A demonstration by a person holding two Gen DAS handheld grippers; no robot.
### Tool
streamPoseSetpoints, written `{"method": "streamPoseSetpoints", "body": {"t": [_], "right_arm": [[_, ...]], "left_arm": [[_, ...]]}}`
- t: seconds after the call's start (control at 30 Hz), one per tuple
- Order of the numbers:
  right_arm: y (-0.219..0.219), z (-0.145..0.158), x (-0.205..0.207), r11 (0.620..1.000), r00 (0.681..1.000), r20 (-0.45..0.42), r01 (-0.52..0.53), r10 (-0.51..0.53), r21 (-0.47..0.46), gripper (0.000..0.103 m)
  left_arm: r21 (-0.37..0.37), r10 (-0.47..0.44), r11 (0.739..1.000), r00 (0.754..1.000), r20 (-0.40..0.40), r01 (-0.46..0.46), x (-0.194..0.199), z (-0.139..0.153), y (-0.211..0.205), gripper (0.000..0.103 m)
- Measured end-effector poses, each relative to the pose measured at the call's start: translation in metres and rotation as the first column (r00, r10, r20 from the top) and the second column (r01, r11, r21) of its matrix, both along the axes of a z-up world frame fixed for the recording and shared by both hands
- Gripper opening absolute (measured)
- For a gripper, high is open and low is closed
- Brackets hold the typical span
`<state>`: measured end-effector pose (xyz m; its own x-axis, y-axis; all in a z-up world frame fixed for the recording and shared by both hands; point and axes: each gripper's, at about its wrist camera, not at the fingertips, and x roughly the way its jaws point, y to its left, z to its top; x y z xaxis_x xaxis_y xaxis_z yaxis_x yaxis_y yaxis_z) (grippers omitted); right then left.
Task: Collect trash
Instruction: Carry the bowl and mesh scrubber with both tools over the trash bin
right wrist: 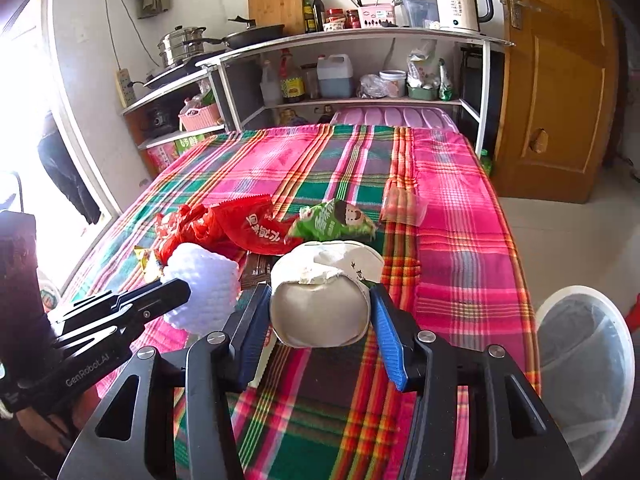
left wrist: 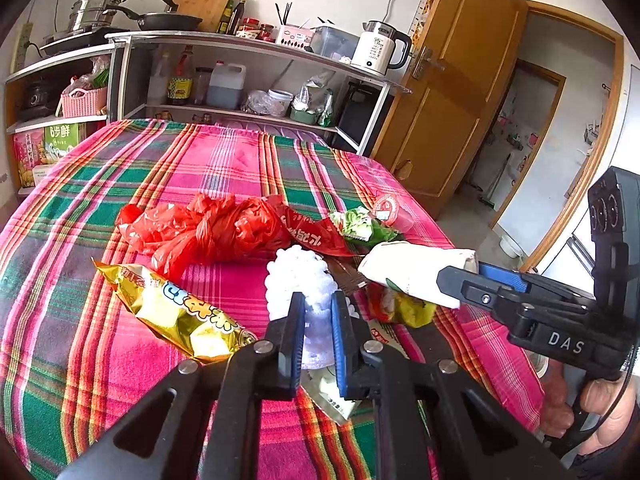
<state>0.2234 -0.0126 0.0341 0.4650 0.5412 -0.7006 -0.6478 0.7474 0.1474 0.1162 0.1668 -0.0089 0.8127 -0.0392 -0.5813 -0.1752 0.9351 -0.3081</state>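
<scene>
My left gripper (left wrist: 318,308) is shut on a white foam fruit net (left wrist: 300,280), which also shows in the right wrist view (right wrist: 204,284). My right gripper (right wrist: 320,300) is shut on a crumpled white paper cup (right wrist: 324,292), held above the plaid tablecloth (right wrist: 460,208); the cup also shows in the left wrist view (left wrist: 408,272). On the cloth lie a red plastic bag (left wrist: 200,228), a red wrapper (right wrist: 260,232), a green snack bag (right wrist: 336,220), a gold snack wrapper (left wrist: 176,308) and a clear plastic cup (right wrist: 402,204).
A white bin with a clear liner (right wrist: 588,360) stands on the floor right of the table. Shelves with a kettle (right wrist: 460,0), bottles and pans stand behind the table. A wooden door (right wrist: 560,80) is at the right.
</scene>
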Motion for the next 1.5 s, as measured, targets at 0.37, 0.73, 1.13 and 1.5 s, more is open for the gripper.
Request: {"method": "streamPoseSetpoints", "body": {"t": [0.37,0.73,1.13,1.5], "right_arm": [[-0.045,0.022,-0.020,0.997,0.998,0.028,0.049,-0.050,0.055,0.050],[-0.104,0.032,-0.030,0.985,0.988,0.041,0.141,-0.146,0.097,0.050],[-0.169,0.032,-0.032,0.958,0.963,0.037,0.260,-0.266,0.121,0.050],[-0.225,0.025,-0.026,0.918,0.924,0.016,0.376,-0.381,0.123,0.050]], "left_arm": [[0.025,-0.008,1.000,0.999,0.037,0.007,-0.017,0.027,-0.022,0.012],[0.069,-0.097,0.993,0.994,0.055,0.093,-0.012,0.047,-0.068,0.012],[0.096,-0.227,0.971,0.972,0.057,0.221,0.008,0.058,-0.128,0.012],[0.118,-0.340,0.936,0.938,0.063,0.332,0.033,0.063,-0.180,0.012]]}}
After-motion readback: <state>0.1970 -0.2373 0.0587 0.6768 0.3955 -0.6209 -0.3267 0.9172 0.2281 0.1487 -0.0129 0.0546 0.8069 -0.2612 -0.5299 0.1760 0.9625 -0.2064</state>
